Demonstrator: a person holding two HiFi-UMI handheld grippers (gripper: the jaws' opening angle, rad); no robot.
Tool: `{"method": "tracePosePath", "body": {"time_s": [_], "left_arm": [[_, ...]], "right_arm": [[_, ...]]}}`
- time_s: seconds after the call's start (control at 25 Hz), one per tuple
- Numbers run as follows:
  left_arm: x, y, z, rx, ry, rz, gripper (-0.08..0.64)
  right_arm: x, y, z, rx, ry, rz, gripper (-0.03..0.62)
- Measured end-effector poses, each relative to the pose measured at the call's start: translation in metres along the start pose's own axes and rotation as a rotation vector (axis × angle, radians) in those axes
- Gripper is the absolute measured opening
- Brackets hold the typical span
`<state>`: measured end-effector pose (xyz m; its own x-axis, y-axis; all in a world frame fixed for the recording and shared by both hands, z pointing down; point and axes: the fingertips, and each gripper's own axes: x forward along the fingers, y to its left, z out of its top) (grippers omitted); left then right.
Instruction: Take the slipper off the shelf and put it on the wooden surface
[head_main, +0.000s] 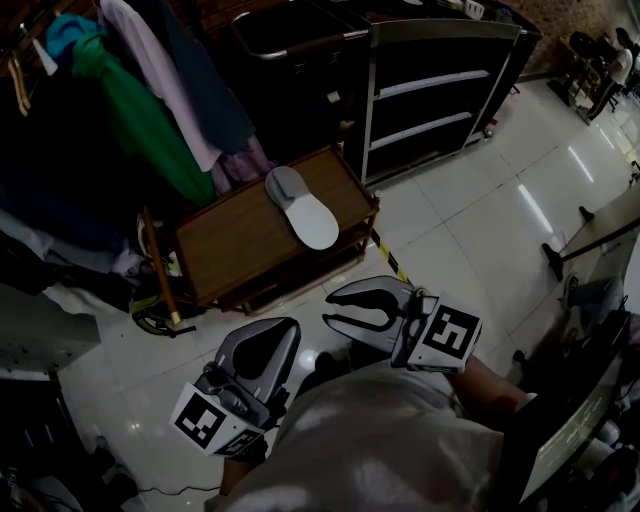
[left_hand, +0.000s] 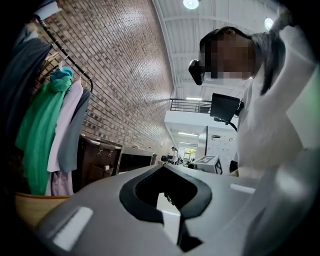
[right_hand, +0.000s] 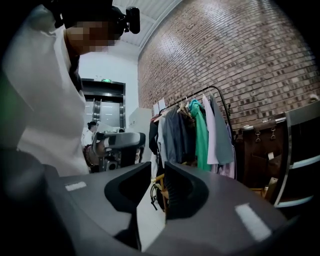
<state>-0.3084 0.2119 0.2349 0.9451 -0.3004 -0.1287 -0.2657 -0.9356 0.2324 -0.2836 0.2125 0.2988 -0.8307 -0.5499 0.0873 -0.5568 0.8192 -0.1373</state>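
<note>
A grey-and-white slipper (head_main: 300, 205) lies flat on the low wooden table (head_main: 230, 245), near its far right corner. No gripper touches it. My left gripper (head_main: 285, 326) is held close to my body, low over the white floor, with its jaw tips together and nothing in them (left_hand: 162, 167). To its right my right gripper (head_main: 332, 308) points at the table's near edge. A narrow gap shows between its tips, and nothing sits in that gap (right_hand: 156, 172). The dark shelf unit (head_main: 440, 90) stands behind the table on the right.
A clothes rack (head_main: 140, 100) with green, pink and dark garments hangs over the table's left side. A wooden stick (head_main: 160, 270) leans at the table's left front corner. A dark cabinet (head_main: 290, 40) stands behind. Glossy white floor (head_main: 470, 210) spreads to the right.
</note>
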Motion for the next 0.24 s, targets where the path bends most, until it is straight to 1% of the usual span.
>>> {"method": "tracePosePath", "body": {"time_s": [0.12, 0.24], "left_arm": [[0.001, -0.001, 0.001, 0.009, 0.003, -0.002, -0.008], [-0.003, 0.0, -0.009, 0.031, 0.051, 0.004, -0.008]], "right_arm": [[0.0, 0.001, 0.0, 0.011, 0.007, 0.01, 0.087], [0.0, 0.004, 0.001, 0.024, 0.012, 0.023, 0.087]]}}
